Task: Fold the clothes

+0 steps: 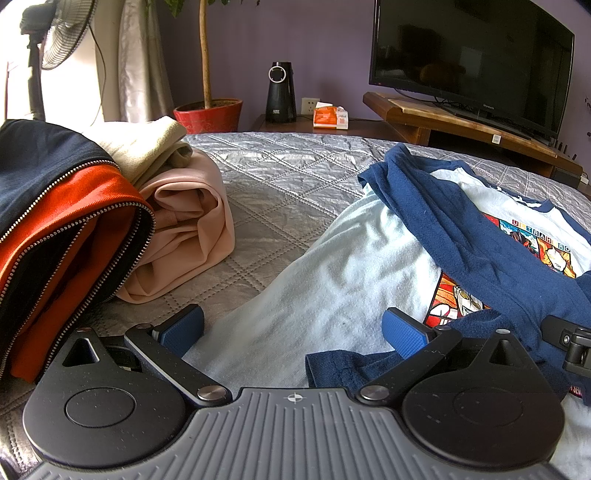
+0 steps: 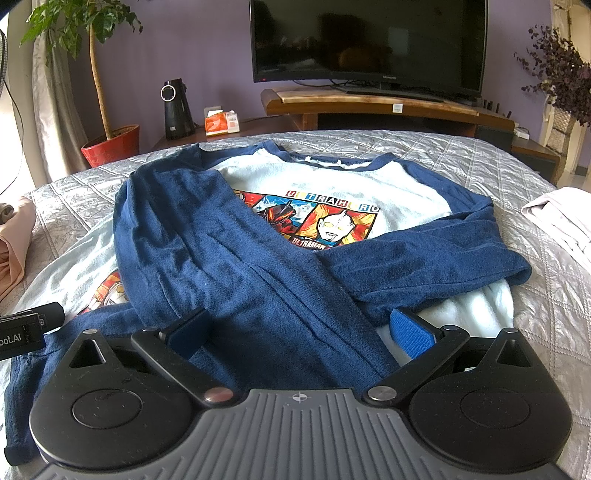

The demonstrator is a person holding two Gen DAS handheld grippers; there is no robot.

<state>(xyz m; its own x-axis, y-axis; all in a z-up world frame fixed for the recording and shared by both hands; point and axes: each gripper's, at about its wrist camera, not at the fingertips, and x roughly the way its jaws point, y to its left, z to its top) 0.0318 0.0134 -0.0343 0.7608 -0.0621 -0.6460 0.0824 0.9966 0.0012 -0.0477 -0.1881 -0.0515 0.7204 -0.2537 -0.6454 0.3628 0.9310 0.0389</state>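
Observation:
A white sweatshirt with navy sleeves and a cartoon print (image 2: 343, 218) lies face up on the grey quilted bed (image 2: 461, 147). Both navy sleeves (image 2: 236, 266) are folded across its chest and cross each other. My right gripper (image 2: 299, 328) is open, low over the crossed sleeves near the hem. My left gripper (image 1: 291, 332) is open and empty, low over the shirt's white lower left part (image 1: 332, 266), with a navy cuff (image 1: 343, 365) just under its right finger. The left gripper's body shows at the left edge of the right wrist view (image 2: 26, 328).
A pile of folded clothes sits to the left: a navy and orange zip jacket (image 1: 62, 236), a pink garment (image 1: 188, 229) and a beige one (image 1: 147, 144). A white garment (image 2: 565, 218) lies at the right. A TV (image 2: 369, 40) on a wooden stand, a potted plant (image 1: 208, 114) and a fan (image 1: 66, 33) stand beyond the bed.

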